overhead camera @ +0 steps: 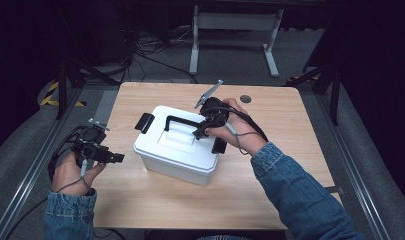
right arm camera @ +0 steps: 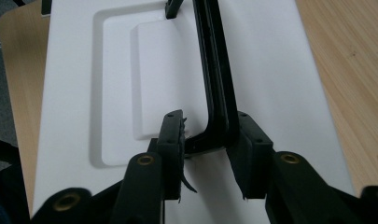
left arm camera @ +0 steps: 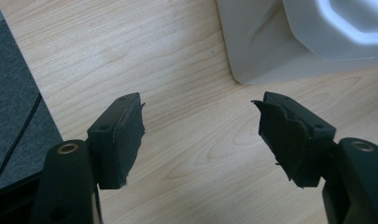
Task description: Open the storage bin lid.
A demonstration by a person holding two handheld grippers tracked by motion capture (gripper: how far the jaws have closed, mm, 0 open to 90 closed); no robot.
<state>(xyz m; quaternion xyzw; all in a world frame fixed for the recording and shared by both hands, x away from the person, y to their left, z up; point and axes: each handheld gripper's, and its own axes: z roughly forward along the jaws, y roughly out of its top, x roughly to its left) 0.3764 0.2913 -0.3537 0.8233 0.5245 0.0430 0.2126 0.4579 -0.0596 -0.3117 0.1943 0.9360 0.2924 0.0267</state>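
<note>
The black handle [right arm camera: 218, 88] of the white box [overhead camera: 177, 144] was held between the closed fingers of the right gripper [right arm camera: 210, 140]. The left gripper [left arm camera: 200, 135] was held wide apart above the bench [left arm camera: 177, 70], the box's corner just beyond its fingers.

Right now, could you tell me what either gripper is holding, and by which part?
The right gripper straddles the box's black handle near its end; a firm grip cannot be told. The left gripper is open, holding nothing.

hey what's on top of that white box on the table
A white lid with a black handle, which the right gripper straddles near one end. The lid covers the white box, so its inside can't be seen.
</note>
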